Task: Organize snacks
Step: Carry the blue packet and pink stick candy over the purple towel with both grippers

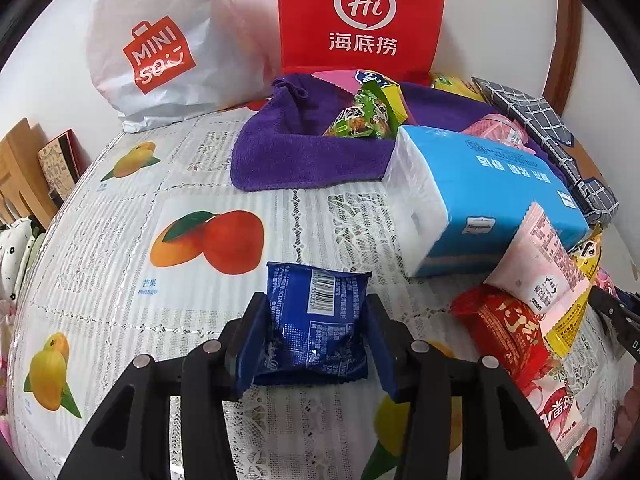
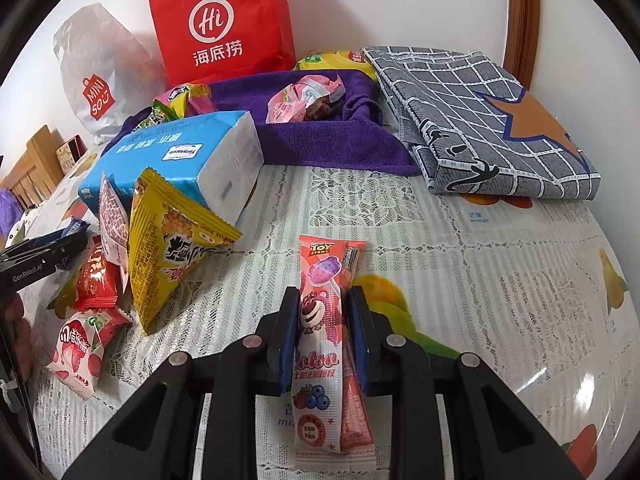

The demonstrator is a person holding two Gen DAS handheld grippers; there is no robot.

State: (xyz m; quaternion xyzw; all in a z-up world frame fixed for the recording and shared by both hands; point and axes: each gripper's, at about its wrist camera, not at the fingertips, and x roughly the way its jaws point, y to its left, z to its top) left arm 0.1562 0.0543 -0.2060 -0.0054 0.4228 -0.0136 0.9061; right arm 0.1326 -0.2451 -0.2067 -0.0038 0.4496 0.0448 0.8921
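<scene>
My left gripper (image 1: 316,312) is shut on a blue snack packet (image 1: 310,324) with a barcode, held just above the tablecloth. My right gripper (image 2: 322,308) is shut on a long pink Toy Story snack stick (image 2: 326,340). A purple towel (image 1: 280,152) at the back holds green snack packets (image 1: 364,114); in the right wrist view the purple towel (image 2: 320,140) holds pink packets (image 2: 296,100). A loose pile lies beside the tissue pack: a yellow packet (image 2: 172,248), red packets (image 2: 96,276) and a pink packet (image 1: 536,264).
A blue tissue pack (image 1: 480,196) lies mid-table. A red paper bag (image 1: 360,16) and a white Miniso bag (image 1: 160,48) stand against the wall. A grey checked cloth (image 2: 480,120) lies at the back right. The fruit-print tablecloth (image 1: 160,200) covers the table.
</scene>
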